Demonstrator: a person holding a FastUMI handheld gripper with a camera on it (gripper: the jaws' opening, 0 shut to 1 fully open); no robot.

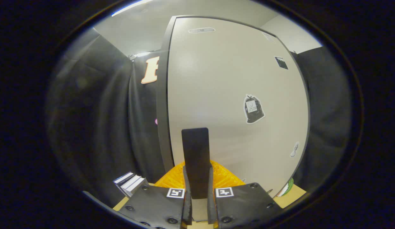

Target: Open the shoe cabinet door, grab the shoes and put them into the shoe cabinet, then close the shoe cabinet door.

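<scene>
- Gripper point(197, 190) has its two fingers drawn close together, and both press on the sides of a dark upright handle point(195, 159) that stands between them
- Handle rises straight up from between the fingers, flat and rectangular, and its top end lies against the lower part of the cabinet door
- Cabinet door point(229, 95) is pale cream with a dark edge, directly ahead of the fingers and very near; whether it is fully shut or slightly ajar cannot be told from here
- Stickers sit on the door face: a dark bag-shaped one point(254, 109) to the right of the handle, a small black one point(281, 62) higher up near the right edge, and a small pale one point(294, 149) low on the right
- Oval badge point(201, 30) is set near the top of the door
- Orange ribbed piece point(222, 176) shows just behind the fingers, on either side of the handle's base
- Stack of books point(130, 183) lies to the left of the fingers, on a light wooden surface point(292, 194)
- Black cloth point(102, 121) hangs to the left and right of the cabinet
</scene>
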